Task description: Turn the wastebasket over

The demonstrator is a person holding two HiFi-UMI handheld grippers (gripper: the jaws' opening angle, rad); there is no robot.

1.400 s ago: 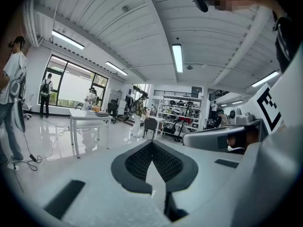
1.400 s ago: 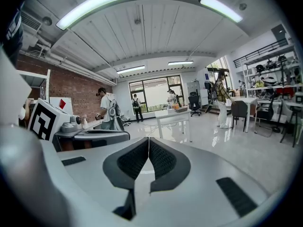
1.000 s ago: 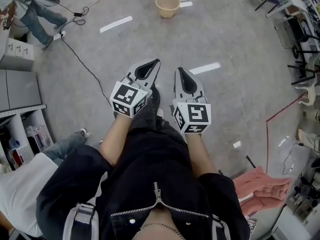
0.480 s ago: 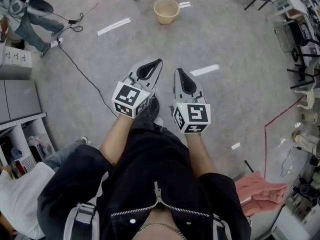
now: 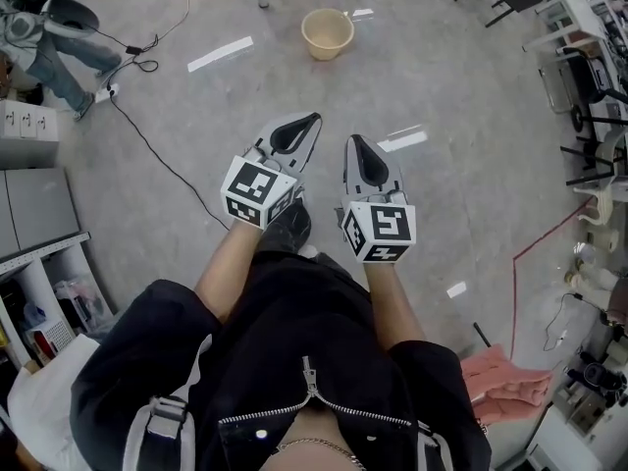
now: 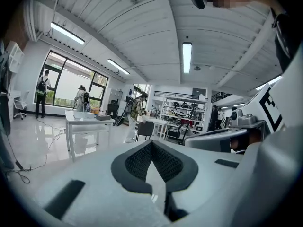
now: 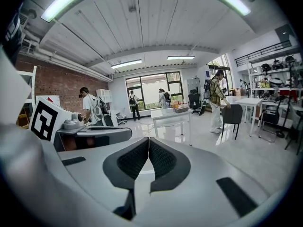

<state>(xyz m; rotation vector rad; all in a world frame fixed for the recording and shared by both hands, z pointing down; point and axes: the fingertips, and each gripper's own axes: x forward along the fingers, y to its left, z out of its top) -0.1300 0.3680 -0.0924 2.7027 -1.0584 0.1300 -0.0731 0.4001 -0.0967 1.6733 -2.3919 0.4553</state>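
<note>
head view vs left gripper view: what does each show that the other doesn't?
Head view only: the wastebasket, upright on the floor ahead of the person, plus a black cable and a pink cloth.
Left gripper view only: the ceiling lights and the windows.
Both: the left gripper and the right gripper side by side, with nothing held. The left gripper's jaws are shut in both views.

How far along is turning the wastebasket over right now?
Done: nothing, the wastebasket stands mouth-up on the floor, well ahead of both grippers. In hand: nothing; the left gripper and right gripper are shut and empty. Left: reach it, grip it, tip it over.
</note>
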